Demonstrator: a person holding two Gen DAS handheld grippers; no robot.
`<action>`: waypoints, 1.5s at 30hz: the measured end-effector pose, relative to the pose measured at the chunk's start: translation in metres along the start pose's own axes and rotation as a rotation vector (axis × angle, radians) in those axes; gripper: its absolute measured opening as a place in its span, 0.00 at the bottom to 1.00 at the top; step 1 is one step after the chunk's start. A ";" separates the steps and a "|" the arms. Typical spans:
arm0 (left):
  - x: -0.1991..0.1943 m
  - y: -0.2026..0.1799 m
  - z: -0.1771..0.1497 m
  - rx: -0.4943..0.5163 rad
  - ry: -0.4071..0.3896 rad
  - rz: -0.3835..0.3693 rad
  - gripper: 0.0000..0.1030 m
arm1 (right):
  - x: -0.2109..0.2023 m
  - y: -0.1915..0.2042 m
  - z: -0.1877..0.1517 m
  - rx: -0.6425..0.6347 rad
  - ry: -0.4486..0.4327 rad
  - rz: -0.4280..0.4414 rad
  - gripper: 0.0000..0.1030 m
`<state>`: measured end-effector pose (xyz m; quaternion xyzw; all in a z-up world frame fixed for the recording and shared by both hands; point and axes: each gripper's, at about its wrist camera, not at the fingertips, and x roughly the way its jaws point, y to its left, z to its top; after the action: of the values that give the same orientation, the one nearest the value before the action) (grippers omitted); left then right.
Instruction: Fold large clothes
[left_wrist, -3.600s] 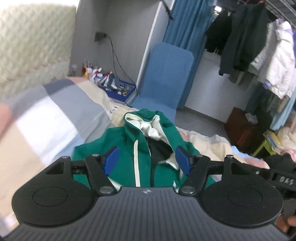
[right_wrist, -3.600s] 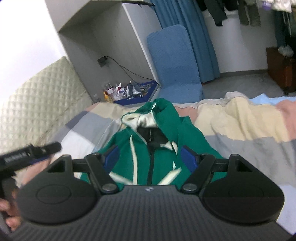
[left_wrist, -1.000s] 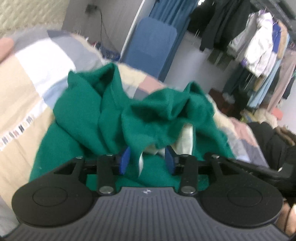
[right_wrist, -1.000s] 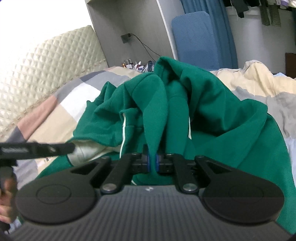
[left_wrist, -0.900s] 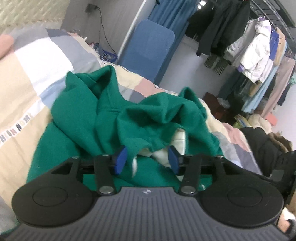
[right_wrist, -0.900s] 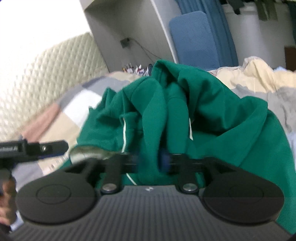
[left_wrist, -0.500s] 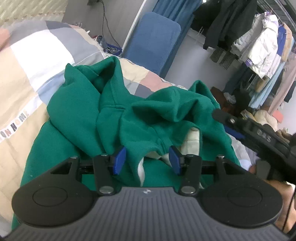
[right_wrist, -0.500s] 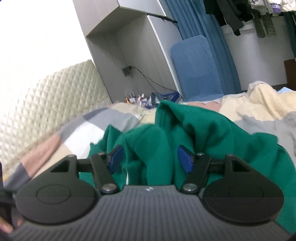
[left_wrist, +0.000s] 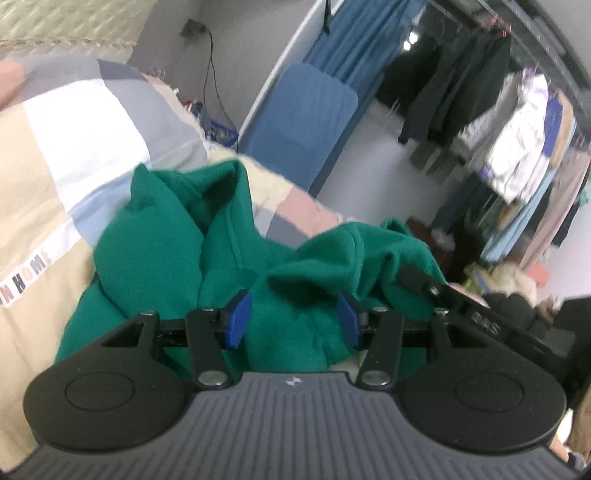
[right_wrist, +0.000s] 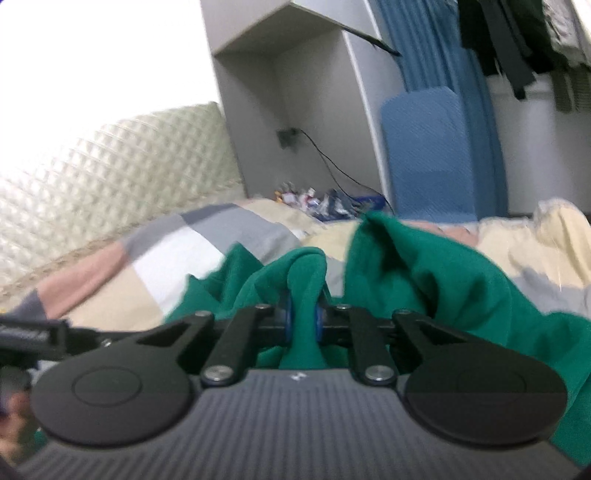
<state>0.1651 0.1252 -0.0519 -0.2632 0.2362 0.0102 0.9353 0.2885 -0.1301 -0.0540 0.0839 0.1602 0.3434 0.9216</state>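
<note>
A green hoodie (left_wrist: 166, 240) lies bunched up on the patchwork quilt (left_wrist: 55, 166). My left gripper (left_wrist: 291, 321) is open, and a thick green fold bulges up between its blue pads (left_wrist: 236, 321). My right gripper (right_wrist: 303, 319) is closing its jaws, with the pads pinching a narrow upright fold of the hoodie (right_wrist: 443, 280). In the left wrist view the right gripper's black finger (left_wrist: 443, 291) reaches into the hoodie from the right. The left tool (right_wrist: 37, 332) shows at the left edge of the right wrist view.
A quilted headboard (right_wrist: 110, 177) stands at the left. Beyond the bed are a blue padded chair (left_wrist: 306, 122), a blue basket of small bottles (right_wrist: 332, 203) with a cable above it, and a rack of hanging clothes (left_wrist: 517, 147) at the right.
The hoodie, flat at first, is now gathered in a heap. My right gripper let go, opened wide, then shut again on a fold. The left jaws widened a little and moved across.
</note>
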 end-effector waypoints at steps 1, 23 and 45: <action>-0.003 0.003 0.002 -0.014 -0.011 -0.002 0.55 | -0.006 0.003 0.003 -0.010 -0.011 0.008 0.13; -0.029 -0.034 -0.019 0.018 0.084 -0.124 0.55 | -0.117 0.077 -0.060 -0.322 0.400 0.080 0.14; 0.003 -0.025 -0.070 0.083 0.322 0.138 0.44 | -0.110 0.028 -0.047 -0.011 0.276 -0.070 0.49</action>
<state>0.1406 0.0682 -0.0930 -0.2059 0.4007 0.0223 0.8925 0.1759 -0.1797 -0.0646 0.0251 0.2866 0.3202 0.9026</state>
